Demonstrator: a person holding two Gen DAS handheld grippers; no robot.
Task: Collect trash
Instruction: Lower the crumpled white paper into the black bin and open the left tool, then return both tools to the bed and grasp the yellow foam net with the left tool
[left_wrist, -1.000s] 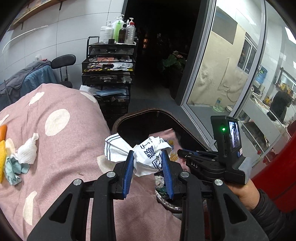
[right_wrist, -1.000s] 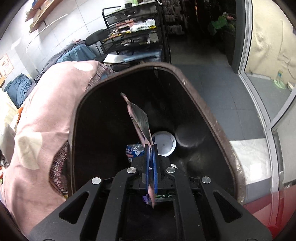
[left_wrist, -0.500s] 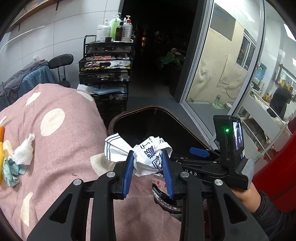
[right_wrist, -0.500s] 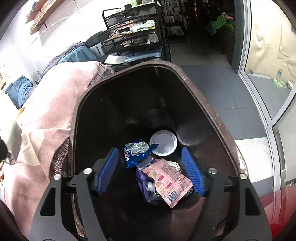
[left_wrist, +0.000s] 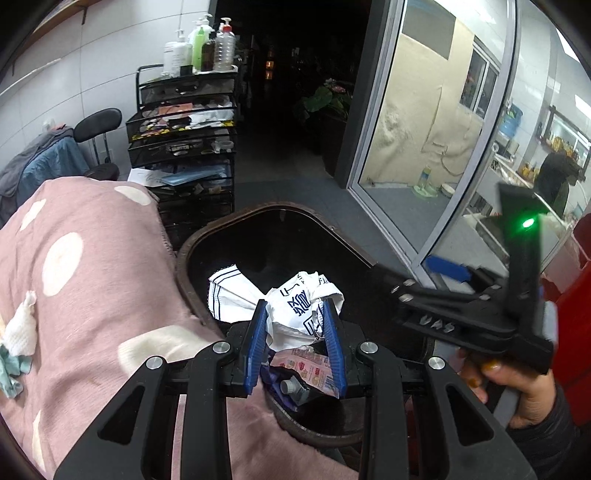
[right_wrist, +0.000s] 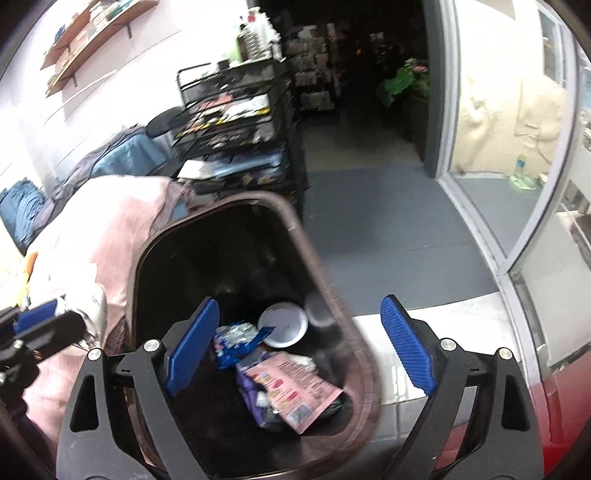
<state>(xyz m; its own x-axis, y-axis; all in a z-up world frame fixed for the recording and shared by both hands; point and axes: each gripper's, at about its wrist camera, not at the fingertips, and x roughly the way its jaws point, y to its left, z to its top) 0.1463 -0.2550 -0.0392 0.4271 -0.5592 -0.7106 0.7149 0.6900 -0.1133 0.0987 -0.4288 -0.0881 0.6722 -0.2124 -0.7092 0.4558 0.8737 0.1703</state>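
So the left gripper (left_wrist: 295, 332) has its jaws clenched on a crumpled white wrapper (left_wrist: 291, 306) with blue print, and it's hanging right over the near rim of the dark trash bin (left_wrist: 236, 221), roughly at the bin's 6 o'clock edge. The bin sits tucked against the pink polka-dot blanket (left_wrist: 92, 280), which is at its 9 o'clock.

The right gripper (right_wrist: 299, 350) is empty, jaws spread wide. It sits above the bin (right_wrist: 332, 295) toward the 3 o'clock side. Down in the bin you can see a pink snack packet (right_wrist: 295, 391), a blue foil wrapper (right_wrist: 232, 339) and a white round lid (right_wrist: 284, 325).

I'd call this the drop-off step for the left hand: the wrapper is over the opening but not let go yet. Next move probably just needs the jaws to open, maybe after a nudge forward toward 12 o'clock so the wad clears the rim and doesn't land on the blanket.

There's more to grab after that: a white tissue (left_wrist: 20, 325) and a teal scrap (left_wrist: 13, 369) on the blanket, way over at 9 o'clock.
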